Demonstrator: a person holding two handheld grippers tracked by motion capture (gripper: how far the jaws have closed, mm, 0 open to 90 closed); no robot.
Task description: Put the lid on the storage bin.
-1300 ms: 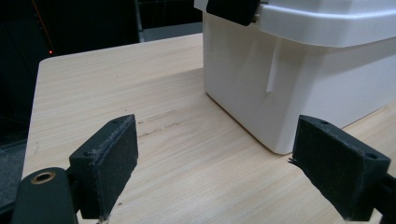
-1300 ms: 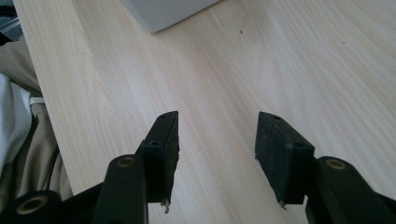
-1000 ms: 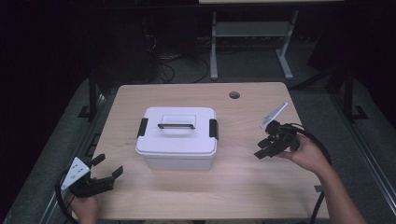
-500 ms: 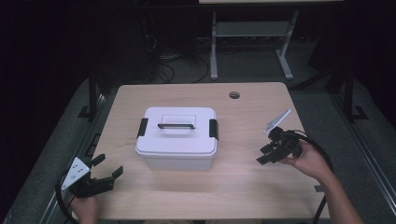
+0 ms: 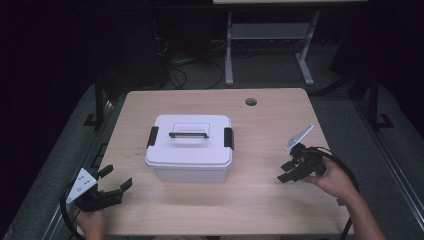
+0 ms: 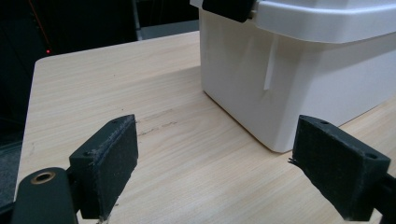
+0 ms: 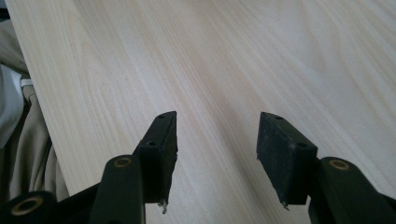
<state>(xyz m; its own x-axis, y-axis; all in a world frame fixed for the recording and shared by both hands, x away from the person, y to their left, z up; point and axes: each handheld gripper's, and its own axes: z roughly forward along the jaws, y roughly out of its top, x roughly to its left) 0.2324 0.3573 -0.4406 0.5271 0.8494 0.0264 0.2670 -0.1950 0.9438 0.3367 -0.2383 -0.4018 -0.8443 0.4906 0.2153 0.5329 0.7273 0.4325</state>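
A white lidded storage box [image 5: 190, 147] with black side latches and a flat top handle stands near the middle of the wooden table [image 5: 260, 200]. My left gripper [image 5: 116, 179] rests at the table's front left corner, open, with nothing between its jaws; in the left gripper view the box's corner [image 6: 289, 79] rises just beyond its pads [image 6: 112, 163]. To the right of the box, my right gripper [image 5: 289, 171] hangs low over the table, open and empty. In the right gripper view its pads [image 7: 166, 149] frame bare wood.
A round cable hole [image 5: 251, 102] sits in the table's far edge. Beyond the table stand a metal stand [image 5: 229, 55] and floor cables. Light fabric [image 7: 18, 130] shows past the table's edge in the right gripper view.
My right gripper has moved down and toward the table's front edge, tilting lower over the wood. The left gripper and the box have stayed where they were.
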